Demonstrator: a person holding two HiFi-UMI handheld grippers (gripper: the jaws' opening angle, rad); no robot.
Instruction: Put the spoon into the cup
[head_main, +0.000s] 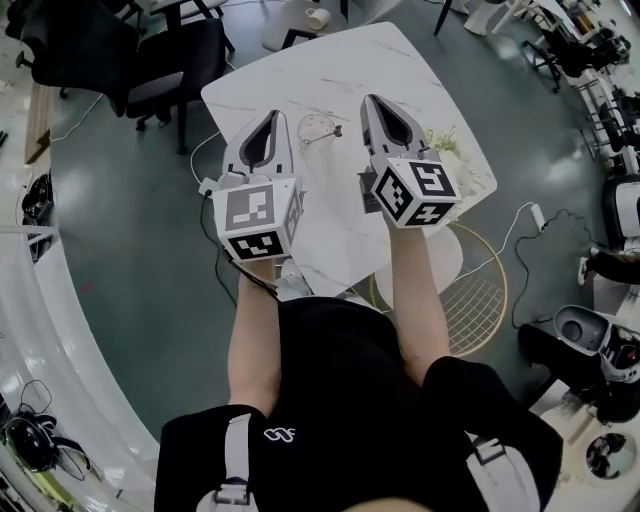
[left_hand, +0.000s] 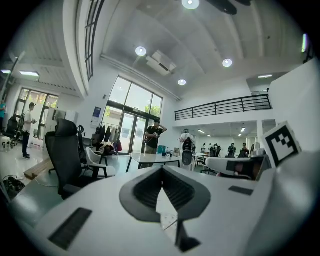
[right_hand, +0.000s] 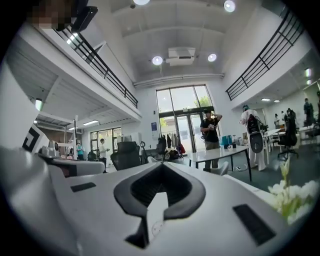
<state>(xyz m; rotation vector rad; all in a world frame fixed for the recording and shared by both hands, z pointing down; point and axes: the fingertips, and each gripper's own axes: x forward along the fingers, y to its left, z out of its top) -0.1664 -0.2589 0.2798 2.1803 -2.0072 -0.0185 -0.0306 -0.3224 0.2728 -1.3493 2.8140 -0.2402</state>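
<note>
Head view alone shows the cup (head_main: 318, 128); the left gripper (head_main: 272, 114) and right gripper (head_main: 372, 99) have jaws closed, empty.

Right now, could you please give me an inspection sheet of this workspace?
Surface: white marbled table.
Job's things: clear cup on the table beyond the grippers' tips; a thin handle at its rim, likely the spoon.
Clutter: white flowers at the table's right edge.
Grippers: left gripper and right gripper both shut, nothing between the jaws, held above the table.
Cables: white cable on the floor at right.
Surroundings: black chairs, gold wire stool, a standing person by a far table.
</note>
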